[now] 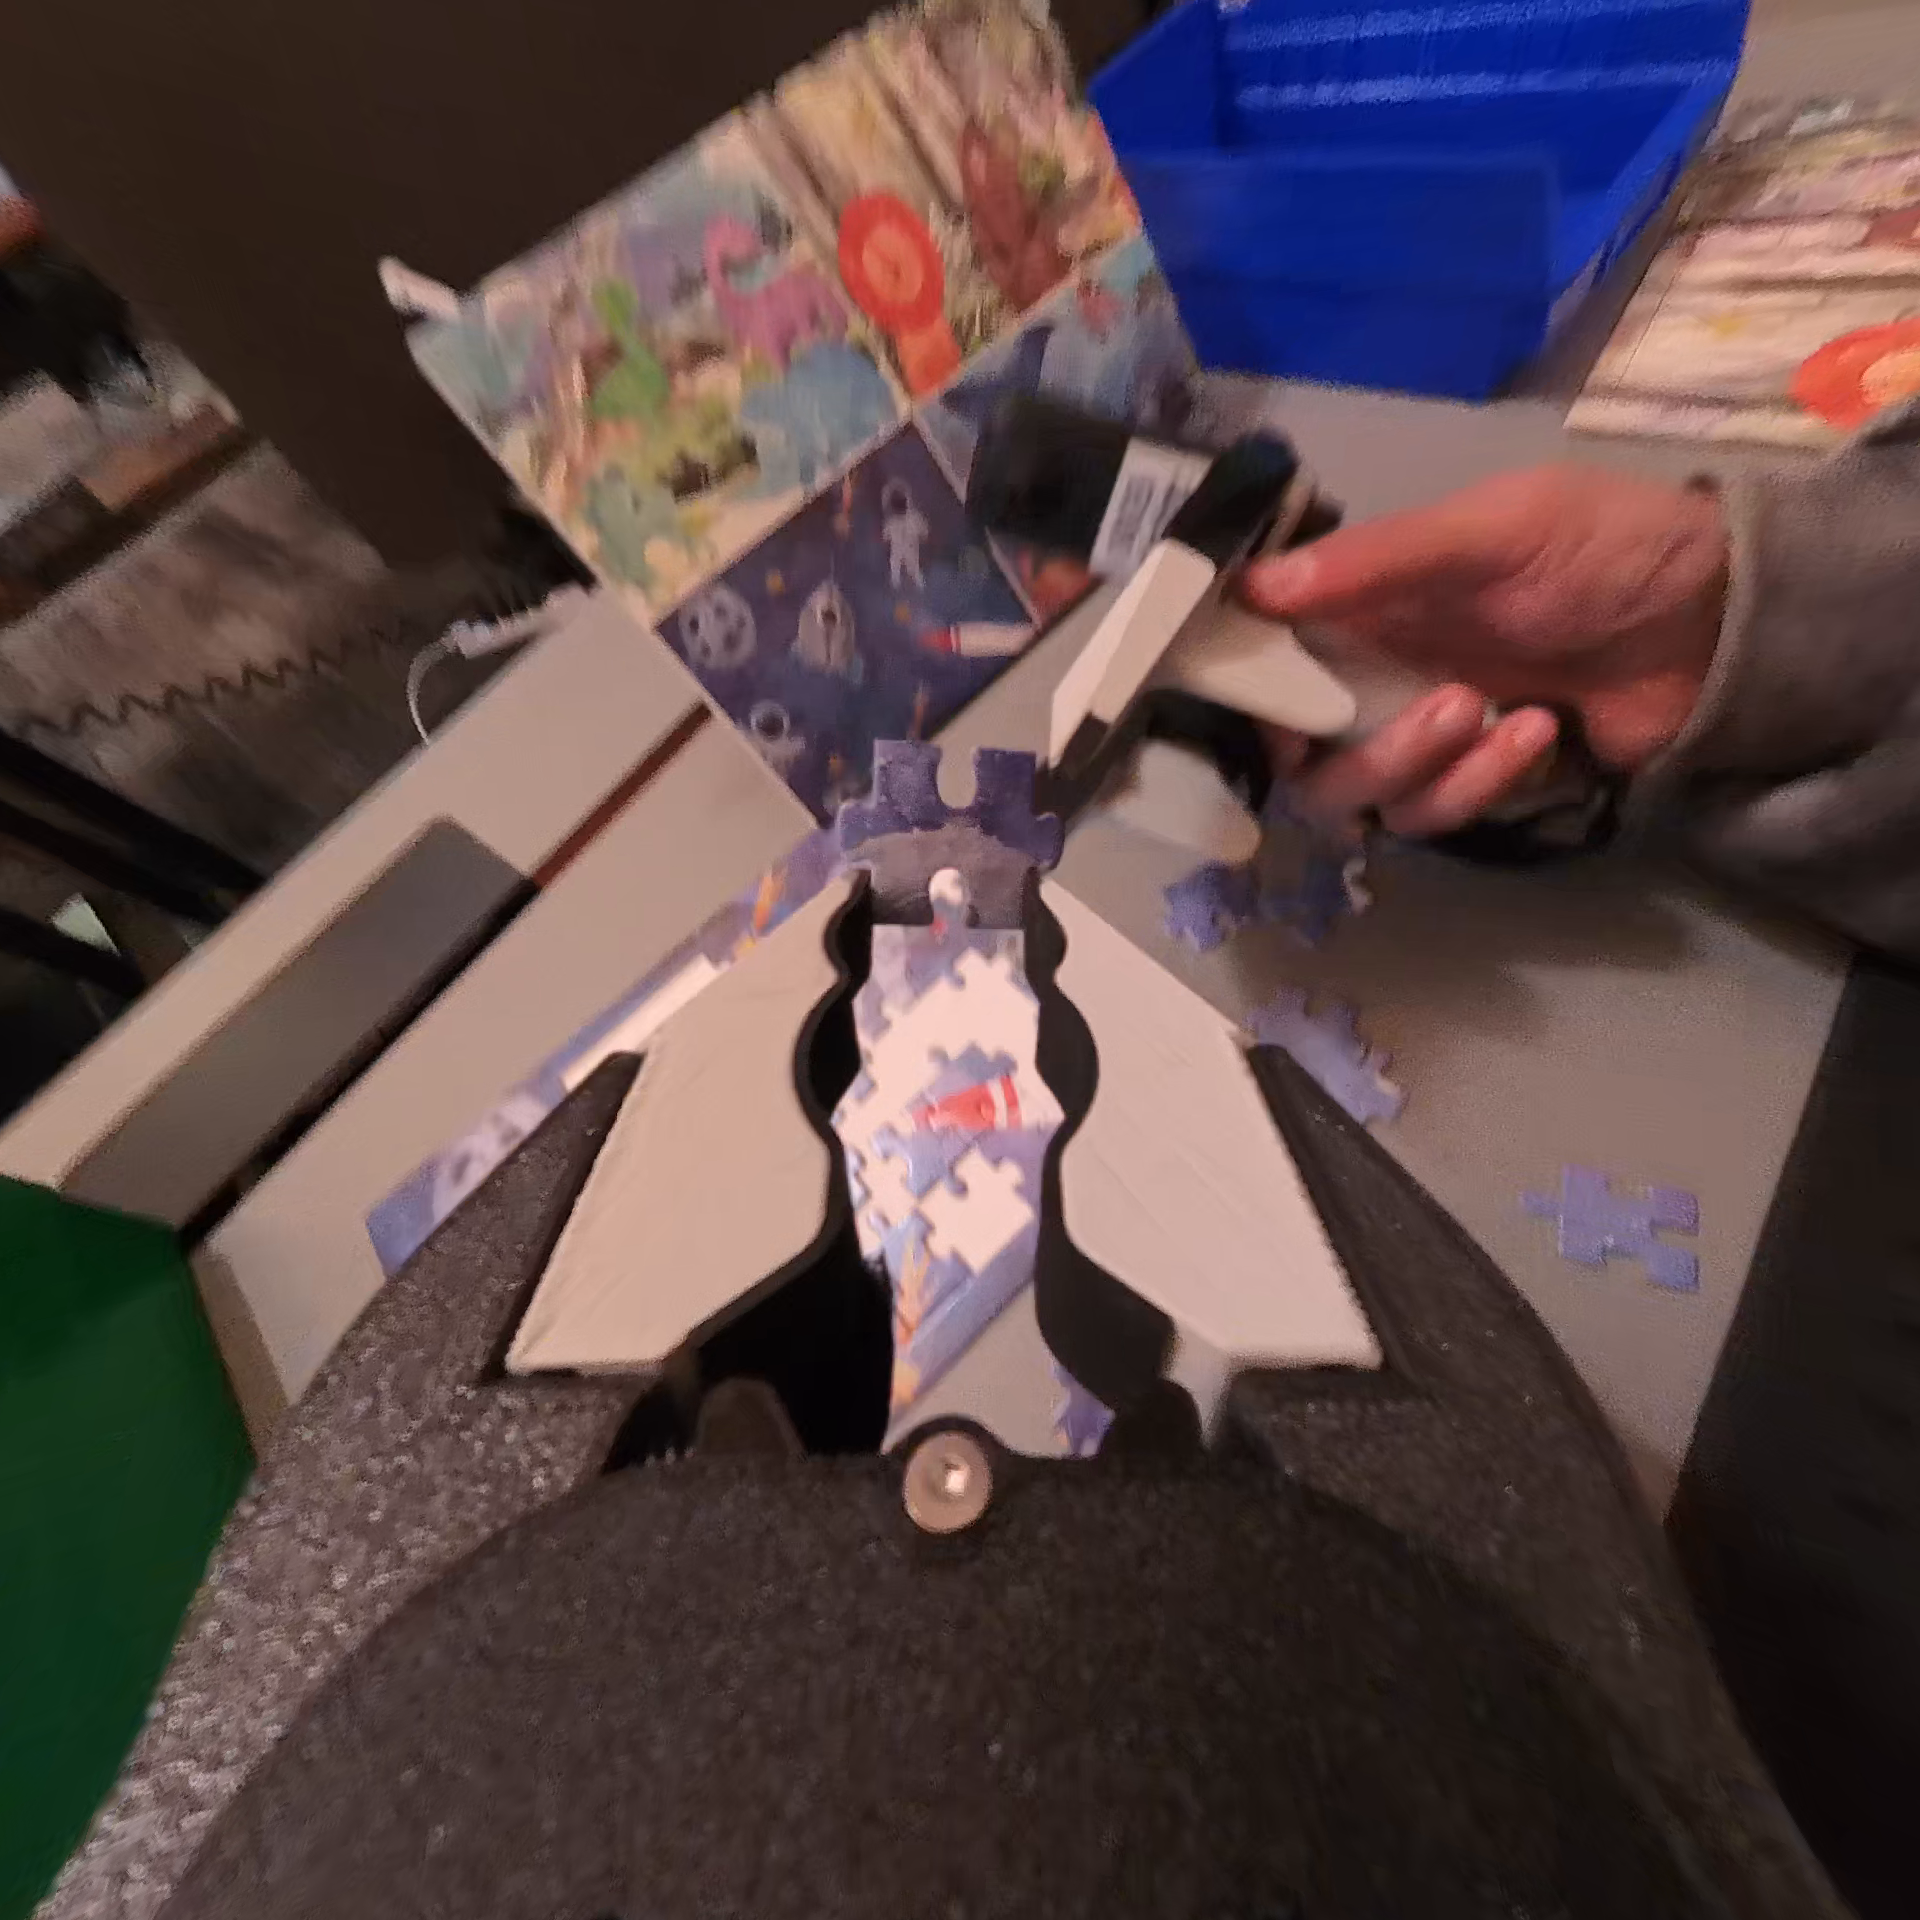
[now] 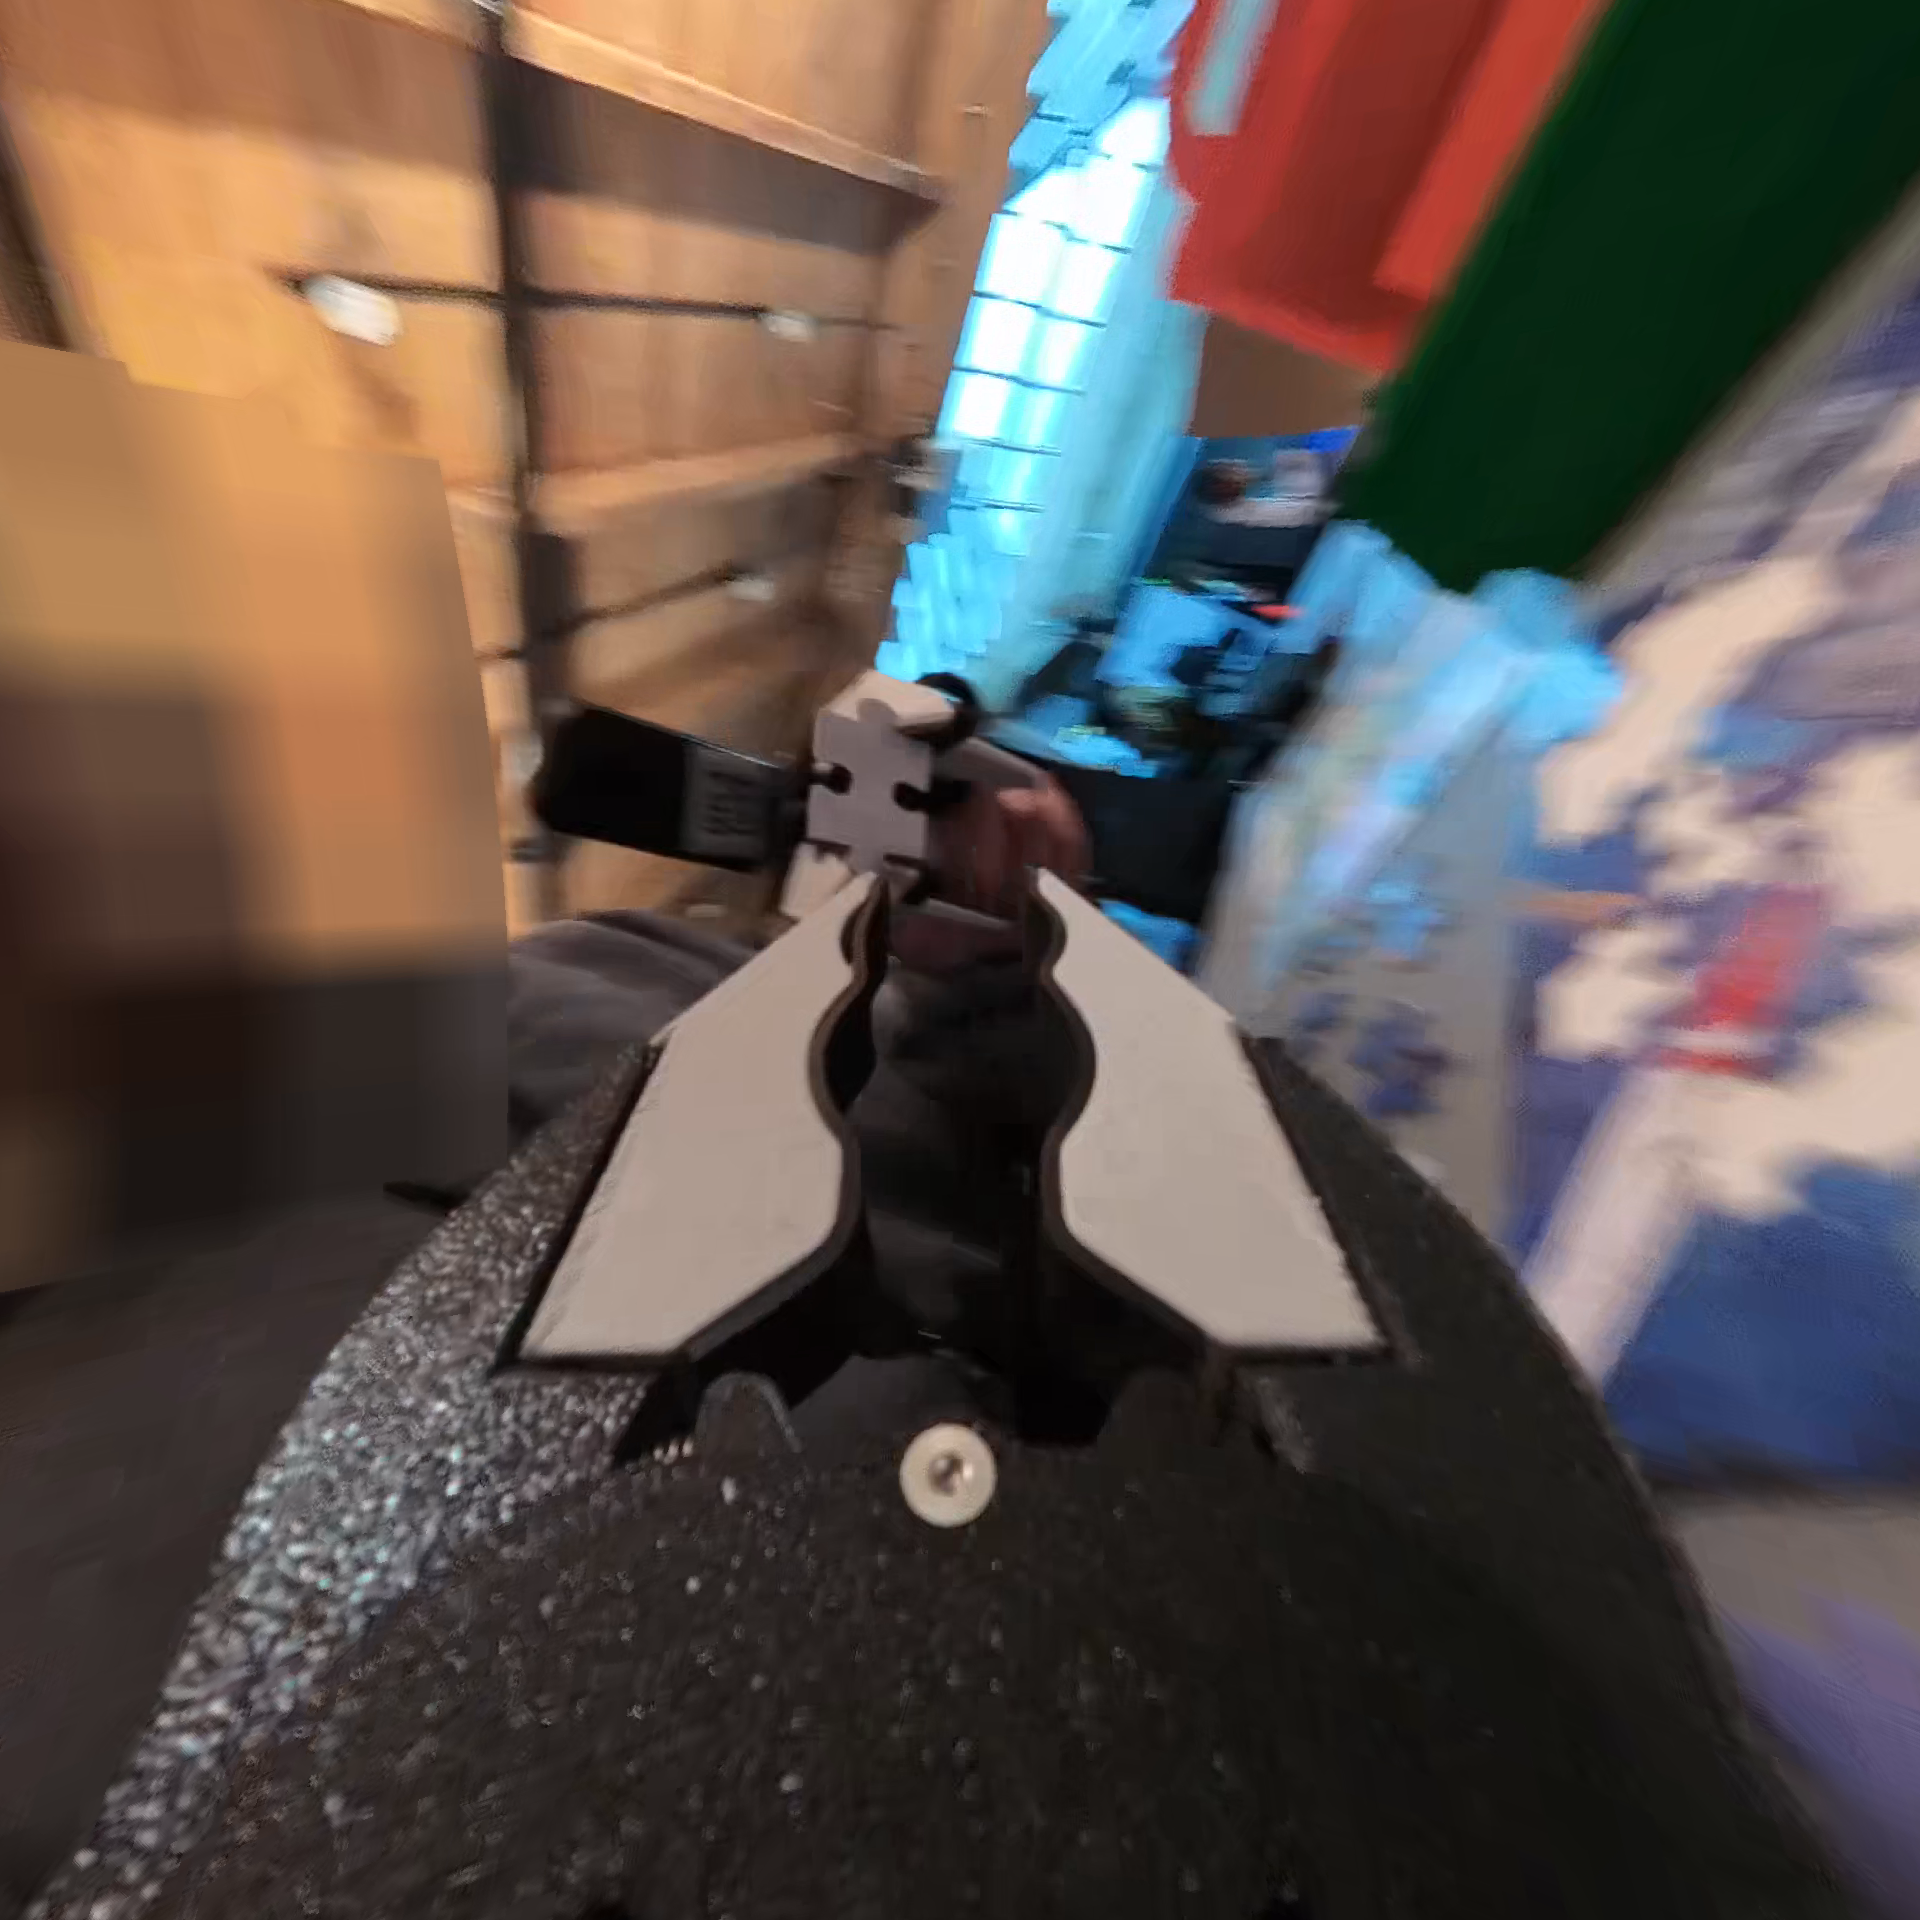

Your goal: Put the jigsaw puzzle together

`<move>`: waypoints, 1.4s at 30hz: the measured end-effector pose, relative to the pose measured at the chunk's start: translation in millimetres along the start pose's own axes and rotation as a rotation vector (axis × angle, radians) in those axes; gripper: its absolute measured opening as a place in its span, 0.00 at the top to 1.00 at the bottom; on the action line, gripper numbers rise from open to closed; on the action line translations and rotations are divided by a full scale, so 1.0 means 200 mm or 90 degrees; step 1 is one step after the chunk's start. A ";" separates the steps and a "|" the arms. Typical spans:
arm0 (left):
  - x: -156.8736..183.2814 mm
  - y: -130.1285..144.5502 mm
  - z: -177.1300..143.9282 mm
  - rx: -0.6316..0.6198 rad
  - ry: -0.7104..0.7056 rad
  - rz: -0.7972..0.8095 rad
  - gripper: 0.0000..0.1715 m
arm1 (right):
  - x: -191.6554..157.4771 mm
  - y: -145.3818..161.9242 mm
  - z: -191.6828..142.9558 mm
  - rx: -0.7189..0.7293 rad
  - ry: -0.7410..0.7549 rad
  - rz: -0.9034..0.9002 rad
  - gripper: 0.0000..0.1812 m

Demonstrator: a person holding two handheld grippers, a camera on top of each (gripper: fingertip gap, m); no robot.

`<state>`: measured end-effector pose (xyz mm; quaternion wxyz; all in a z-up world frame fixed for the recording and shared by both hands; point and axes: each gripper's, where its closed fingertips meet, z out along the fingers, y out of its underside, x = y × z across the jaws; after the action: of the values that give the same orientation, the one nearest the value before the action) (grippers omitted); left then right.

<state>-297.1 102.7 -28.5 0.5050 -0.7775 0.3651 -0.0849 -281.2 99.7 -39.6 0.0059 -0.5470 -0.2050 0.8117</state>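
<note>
My left gripper (image 1: 951, 883) is shut on a dark blue puzzle piece (image 1: 951, 821), held by its lower edge above the table. Under it, between the fingers, lies the partly assembled blue and white puzzle (image 1: 951, 1122). My right gripper (image 1: 1065, 790), held by a hand (image 1: 1475, 613), comes in from the upper right with its tip against the piece's right corner. In the right wrist view the right gripper (image 2: 961, 888) is open with nothing between its tips, and the piece's grey back (image 2: 883, 790) sits just beyond its left fingertip. The puzzle (image 2: 1714, 935) is a blur at the right.
Loose blue pieces (image 1: 1320, 1049) lie on the grey table (image 1: 1558, 1039) to the right, one apart (image 1: 1610, 1226). The puzzle box (image 1: 810, 416) stands behind, a blue bin (image 1: 1403, 177) at the back right. White boxes (image 1: 364, 987) lie left. Cardboard boxes (image 2: 260, 727) show in the right wrist view.
</note>
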 end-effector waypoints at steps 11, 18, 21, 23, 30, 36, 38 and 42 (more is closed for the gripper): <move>-0.14 0.47 0.08 -0.155 -0.009 -0.146 0.83 | 0.38 -0.07 -0.37 -0.093 0.530 -0.246 0.92; -0.06 0.41 0.24 -0.139 0.025 -0.282 0.83 | 0.31 -0.03 -0.28 -0.143 0.513 -0.342 0.92; -0.04 0.38 0.29 -0.118 0.028 -0.308 0.83 | 0.23 -0.01 -0.18 -0.142 0.460 -0.389 0.94; -0.02 0.33 0.30 -0.097 0.021 -0.288 0.83 | 0.23 0.01 -0.16 -0.138 0.433 -0.357 0.93; 0.02 0.22 0.29 -0.037 0.006 -0.254 0.83 | 0.13 -0.03 -0.09 -0.066 0.350 -0.333 0.96; 0.00 0.21 0.26 -0.020 -0.014 -0.238 0.83 | 0.18 -0.05 -0.14 -0.061 0.393 -0.323 0.90; 0.01 0.22 0.26 -0.037 -0.002 -0.208 0.83 | 0.17 -0.04 -0.10 -0.054 0.360 -0.310 0.90; 0.02 0.27 0.23 -0.065 0.005 -0.116 0.83 | 0.19 -0.03 -0.09 -0.059 0.351 -0.292 0.91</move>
<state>-297.7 121.1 -95.7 0.4535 -0.8320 0.2985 -0.1145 -281.4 120.0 -77.2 0.2181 -0.6846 -0.3497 0.6013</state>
